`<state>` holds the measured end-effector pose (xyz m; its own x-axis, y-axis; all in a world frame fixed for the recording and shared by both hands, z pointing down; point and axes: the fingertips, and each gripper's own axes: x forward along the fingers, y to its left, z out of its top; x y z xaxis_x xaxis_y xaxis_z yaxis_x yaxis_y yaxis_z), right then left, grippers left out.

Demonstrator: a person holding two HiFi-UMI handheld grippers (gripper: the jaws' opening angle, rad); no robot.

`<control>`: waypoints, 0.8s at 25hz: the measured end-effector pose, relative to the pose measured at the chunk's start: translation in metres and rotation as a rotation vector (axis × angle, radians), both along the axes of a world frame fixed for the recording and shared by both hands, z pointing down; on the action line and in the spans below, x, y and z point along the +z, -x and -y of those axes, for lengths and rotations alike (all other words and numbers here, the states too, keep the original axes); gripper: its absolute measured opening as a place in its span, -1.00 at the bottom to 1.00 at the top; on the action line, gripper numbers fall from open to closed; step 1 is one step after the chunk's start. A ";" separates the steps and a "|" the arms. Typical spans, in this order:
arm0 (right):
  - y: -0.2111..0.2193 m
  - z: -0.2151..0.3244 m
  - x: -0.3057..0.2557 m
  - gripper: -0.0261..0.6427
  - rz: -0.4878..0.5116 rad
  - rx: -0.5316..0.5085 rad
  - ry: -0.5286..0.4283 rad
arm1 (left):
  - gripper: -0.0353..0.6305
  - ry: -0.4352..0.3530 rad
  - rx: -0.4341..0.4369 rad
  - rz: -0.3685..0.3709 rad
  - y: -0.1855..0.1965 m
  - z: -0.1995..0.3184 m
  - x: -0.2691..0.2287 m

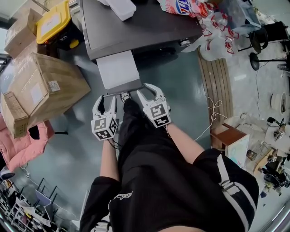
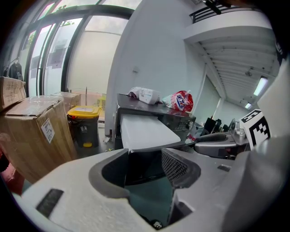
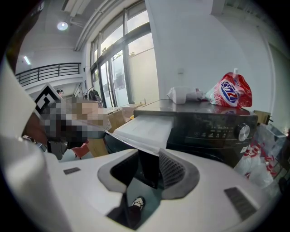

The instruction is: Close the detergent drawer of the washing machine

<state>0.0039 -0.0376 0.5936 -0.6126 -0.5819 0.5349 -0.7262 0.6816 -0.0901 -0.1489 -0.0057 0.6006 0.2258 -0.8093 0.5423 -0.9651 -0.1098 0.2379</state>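
The dark washing machine (image 1: 136, 27) stands ahead, with its white detergent drawer (image 1: 117, 68) pulled far out toward me. My left gripper (image 1: 105, 99) is at the left end of the drawer's dark front panel (image 1: 122, 89). Its jaws are open and the panel (image 2: 142, 165) lies just beyond them. My right gripper (image 1: 152, 88) is at the panel's right end, also open. In the right gripper view, the panel's edge (image 3: 148, 165) stands between the jaws of that gripper (image 3: 147, 171) and I see no firm grip. The drawer (image 3: 145, 129) juts out above them.
Cardboard boxes (image 1: 45, 86) and a yellow-lidded bin (image 1: 54, 22) stand to the left of the machine. A detergent bag (image 1: 186, 7) lies on its top and plastic bags (image 1: 213, 31) lie at its right. A slatted board (image 1: 217, 81) and a white cable (image 1: 213, 113) lie on the floor at right.
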 end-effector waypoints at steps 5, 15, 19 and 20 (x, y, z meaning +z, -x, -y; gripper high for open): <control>0.004 0.004 0.001 -0.51 0.001 -0.007 0.001 | -0.21 -0.002 -0.004 0.004 0.004 0.005 0.001; 0.004 0.013 0.001 -0.51 0.001 -0.002 0.004 | -0.21 -0.001 0.000 0.003 0.004 0.014 0.001; 0.003 0.016 0.000 -0.51 -0.001 0.005 0.003 | -0.21 -0.001 0.000 0.000 0.003 0.015 0.000; 0.004 0.016 0.000 -0.51 -0.001 0.006 0.003 | -0.21 -0.002 0.000 0.000 0.003 0.015 0.000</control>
<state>-0.0002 -0.0535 0.5932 -0.6086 -0.5841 0.5370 -0.7303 0.6770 -0.0914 -0.1523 -0.0212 0.6001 0.2254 -0.8105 0.5407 -0.9652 -0.1102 0.2372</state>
